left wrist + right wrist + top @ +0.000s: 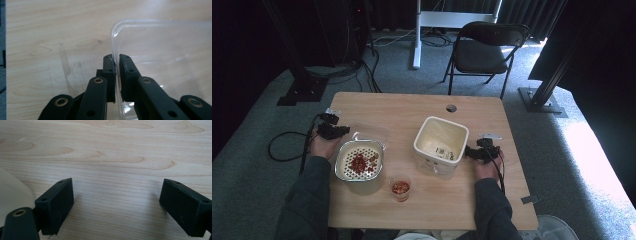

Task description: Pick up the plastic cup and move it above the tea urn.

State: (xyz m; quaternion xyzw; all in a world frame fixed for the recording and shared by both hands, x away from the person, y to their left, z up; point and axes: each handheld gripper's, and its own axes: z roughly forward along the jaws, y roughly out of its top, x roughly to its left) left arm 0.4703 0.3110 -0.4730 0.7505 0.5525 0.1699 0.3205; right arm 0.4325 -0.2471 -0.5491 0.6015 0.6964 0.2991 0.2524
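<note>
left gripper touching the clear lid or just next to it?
Touching. In the left gripper view, the left gripper has its jaws closed on the rim of the clear lid, one jaw on each side of the edge, with no gap visible.

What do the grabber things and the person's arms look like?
Both the left gripper and the right gripper are black, with flat blocky jaws, brass-coloured rivets on the linkage bars and a small grey plate on top. A black cable loops away from the left one. The person wears dark grey-green sleeves.
</note>
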